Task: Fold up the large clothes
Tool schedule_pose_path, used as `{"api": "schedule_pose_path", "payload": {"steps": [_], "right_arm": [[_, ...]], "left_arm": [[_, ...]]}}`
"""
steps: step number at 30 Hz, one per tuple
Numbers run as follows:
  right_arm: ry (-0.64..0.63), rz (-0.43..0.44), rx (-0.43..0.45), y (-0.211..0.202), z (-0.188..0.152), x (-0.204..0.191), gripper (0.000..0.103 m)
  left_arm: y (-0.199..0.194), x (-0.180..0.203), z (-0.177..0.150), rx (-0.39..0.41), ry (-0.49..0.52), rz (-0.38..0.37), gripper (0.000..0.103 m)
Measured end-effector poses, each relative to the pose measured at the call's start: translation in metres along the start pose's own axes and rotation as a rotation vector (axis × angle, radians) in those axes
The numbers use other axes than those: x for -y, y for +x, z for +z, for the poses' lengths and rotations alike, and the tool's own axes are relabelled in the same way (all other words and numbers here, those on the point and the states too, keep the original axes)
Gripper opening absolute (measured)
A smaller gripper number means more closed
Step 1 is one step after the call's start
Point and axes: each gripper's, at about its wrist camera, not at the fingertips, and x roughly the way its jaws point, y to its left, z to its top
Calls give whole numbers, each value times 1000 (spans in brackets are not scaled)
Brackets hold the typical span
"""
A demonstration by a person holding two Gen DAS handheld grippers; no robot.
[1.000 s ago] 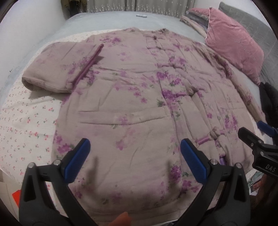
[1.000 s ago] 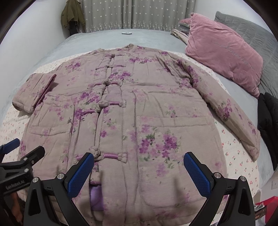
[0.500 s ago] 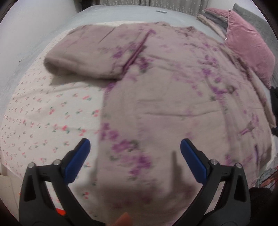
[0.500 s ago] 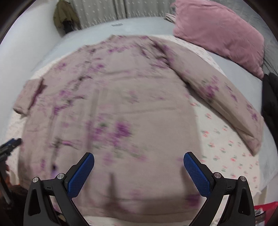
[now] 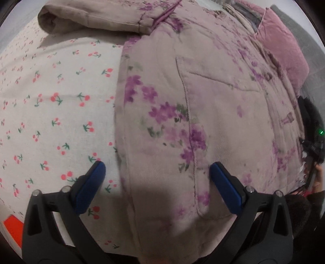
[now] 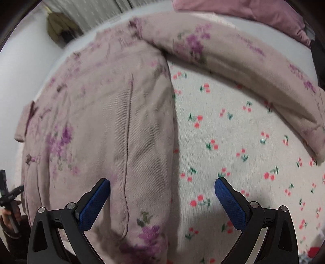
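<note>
Left wrist view: the left gripper (image 5: 156,174) is spread wide, straddling the left side edge of the padded floral coat (image 5: 203,101) on the cherry-print bedsheet (image 5: 50,101).

Right wrist view: the right gripper (image 6: 162,193), also spread, straddles the coat's (image 6: 101,121) right edge, the sleeve (image 6: 254,67) lying beyond.

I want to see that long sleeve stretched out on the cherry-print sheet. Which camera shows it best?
The right wrist view: the sleeve runs unbroken from shoulder to cuff across the sheet. The left wrist view shows only the jacket's other, folded sleeve.

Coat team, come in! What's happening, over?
Left gripper open, right gripper open, each straddling a side edge. Coat flat, unfolded. Nothing blocking.
</note>
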Motion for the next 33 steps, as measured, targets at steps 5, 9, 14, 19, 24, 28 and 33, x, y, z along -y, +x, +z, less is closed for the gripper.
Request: {"api": "schedule_pose_path", "payload": {"steps": [5, 9, 14, 19, 24, 28, 33], "right_arm": [[86, 49, 21, -9, -2, 8, 103], [3, 211, -15, -10, -22, -13, 97], [-22, 238, -8, -13, -41, -31, 54], [24, 300, 85, -69, -39, -39, 20], [3, 286, 225, -143, -32, -52, 17], [-35, 127, 108, -108, -26, -60, 20], [-6, -148, -100, -26, -46, -28, 50]], "left_arm": [[-9, -5, -8, -11, -43, -166, 91], [-10, 4, -21, -23, -14, -224, 78], [-18, 0, -26, -14, -79, -243, 25], [-81, -11, -13, 122, -74, -254, 15], [-131, -13, -11, 200, -21, -187, 15], [-71, -15, -32, 5, 32, -59, 21], [-48, -9, -58, 27, 168, 150, 53]]}}
